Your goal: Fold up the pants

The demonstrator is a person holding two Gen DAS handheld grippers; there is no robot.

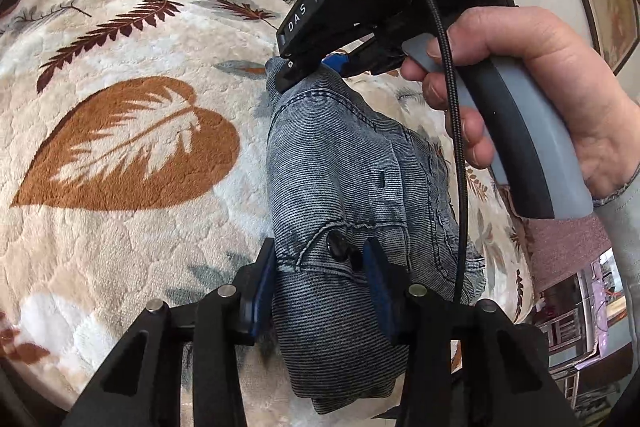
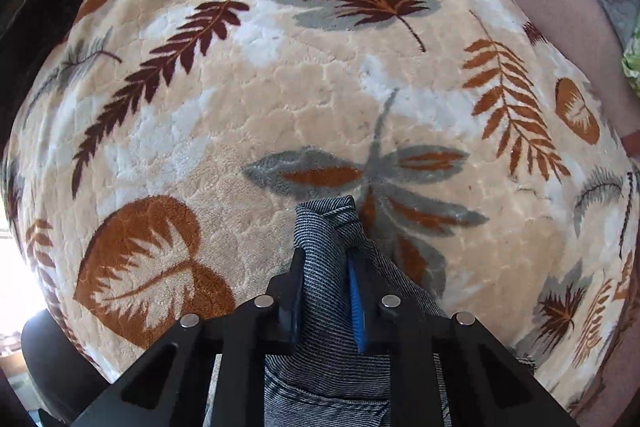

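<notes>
Denim pants [image 1: 340, 163], grey-blue and bunched into a long narrow bundle, hang between two handheld grippers above a plush blanket [image 1: 120, 131] printed with brown, rust and grey leaves.

In the left wrist view, the left gripper [image 1: 320, 291] sits at the bottom edge, its black arms angled downward toward the blanket. Its blue-padded fingers [image 1: 262, 291] stand partly closed on either side of the waistband, near a dark button [image 1: 338, 245]. The cloth fills the gap and both pads press against it, so the waistband is clamped.

Farther up the same view, the right gripper [image 1: 316, 67] pinches the far end of the bundle. A person's right hand [image 1: 532, 99] wraps around its grey and black handle, fingers curled over the trigger, wrist in a grey sleeve [image 1: 616, 227] at the right edge. A black braided cable [image 1: 452, 107] runs down past the knuckles.

In the right wrist view, the camera looks almost straight down on the blanket. The right gripper [image 2: 326, 291] has its fingers [image 2: 356, 307] drawn narrow around a twisted fold of denim, which pokes out beyond the tips. The cloth is squeezed tight between the pads and is held firmly.
</notes>
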